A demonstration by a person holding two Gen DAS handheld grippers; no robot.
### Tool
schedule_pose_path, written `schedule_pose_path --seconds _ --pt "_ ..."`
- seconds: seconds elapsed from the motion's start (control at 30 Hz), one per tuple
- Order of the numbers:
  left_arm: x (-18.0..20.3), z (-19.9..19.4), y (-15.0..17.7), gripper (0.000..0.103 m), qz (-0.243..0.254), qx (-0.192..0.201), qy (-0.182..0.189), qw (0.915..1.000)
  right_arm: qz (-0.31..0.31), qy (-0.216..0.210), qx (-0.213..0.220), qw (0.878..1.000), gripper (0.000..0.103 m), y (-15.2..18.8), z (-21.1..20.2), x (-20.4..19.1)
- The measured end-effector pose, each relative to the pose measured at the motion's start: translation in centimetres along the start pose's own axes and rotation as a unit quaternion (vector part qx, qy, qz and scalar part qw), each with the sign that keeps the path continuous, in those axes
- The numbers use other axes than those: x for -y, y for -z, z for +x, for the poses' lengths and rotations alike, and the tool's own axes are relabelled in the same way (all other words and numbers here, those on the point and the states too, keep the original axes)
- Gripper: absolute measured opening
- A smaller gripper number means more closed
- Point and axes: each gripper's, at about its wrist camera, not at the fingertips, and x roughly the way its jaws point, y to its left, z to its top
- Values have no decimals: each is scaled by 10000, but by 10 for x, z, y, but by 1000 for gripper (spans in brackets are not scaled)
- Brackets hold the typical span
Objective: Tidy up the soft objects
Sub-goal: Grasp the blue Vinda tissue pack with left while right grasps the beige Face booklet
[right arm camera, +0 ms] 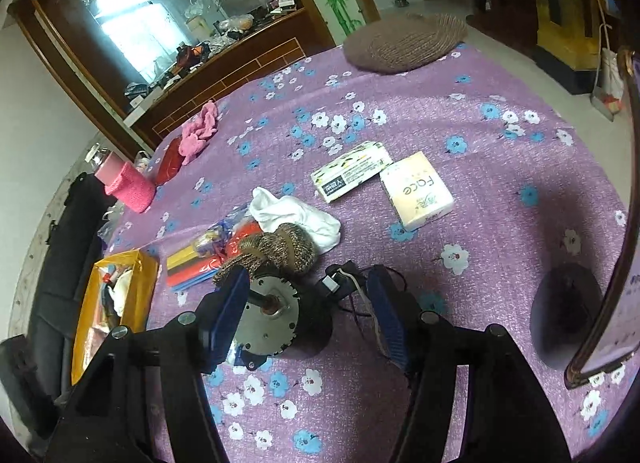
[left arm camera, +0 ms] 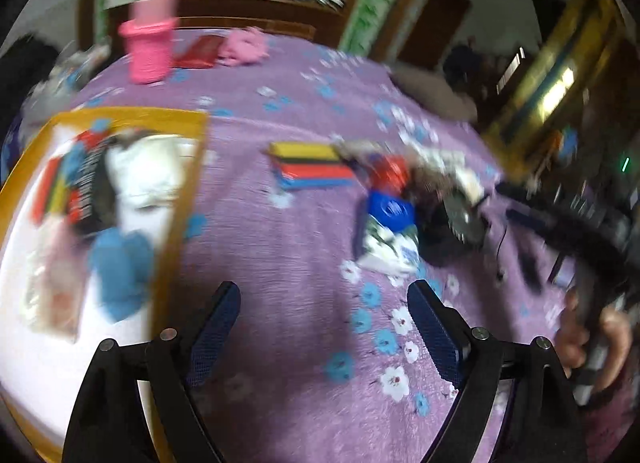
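My left gripper (left arm camera: 326, 327) hangs open over the purple flowered cloth (left arm camera: 280, 247), nothing between its blue pads. The view is blurred. To its left a yellow box (left arm camera: 176, 199) holds white, blue and dark soft items. My right gripper (right arm camera: 308, 313) is open. A black motor with a metal face (right arm camera: 280, 315) lies between its fingers; the right pad stands apart from it. Just beyond lie a brown knitted piece (right arm camera: 280, 247), a white cloth (right arm camera: 296, 219) and stacked coloured sponges (right arm camera: 188, 267).
Two tissue packs (right arm camera: 352, 171) (right arm camera: 418, 191) lie mid-table. A pink fluffy item (right arm camera: 198, 131), a red pouch (right arm camera: 168, 161) and a pink-sleeved bottle (right arm camera: 128, 183) stand far left. A woven cushion (right arm camera: 404, 43) lies at the back. A hand (left arm camera: 580, 339) shows at right.
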Motion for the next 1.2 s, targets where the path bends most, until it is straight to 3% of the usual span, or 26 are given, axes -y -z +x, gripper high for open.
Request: schedule_pose_path --seconds 0.23,0.43,0.67,0.9,0.93,1.0,1.03,1.2 --pt "62 73 -30 85 983 -234 -445 9939 299 -8 21 9996 60 -21 -5 22" --pt "76 116 -38 84 955 -392 -522 9933 508 380 -205 9978 60 -44 11 42" --pt "74 124 -27 84 995 54 -595 9932 327 1177 -525 9911 60 -63 50 48" --pt "70 116 -21 87 959 85 -462 9943 -246 1824 -891 9789 60 -72 85 44" --pt "69 117 -21 86 961 85 -450 9943 -330 1881 -922 9773 60 -73 89 43" --pt "69 116 -22 66 986 115 -468 9940 -472 1928 -1031 9747 59 -72 97 41" --pt "69 114 -21 49 1024 150 -518 9933 -558 1998 -1098 9721 47 -71 100 41" --pt "57 105 -25 47 788 77 -253 9965 -426 1901 -1023 9755 40 -66 84 43"
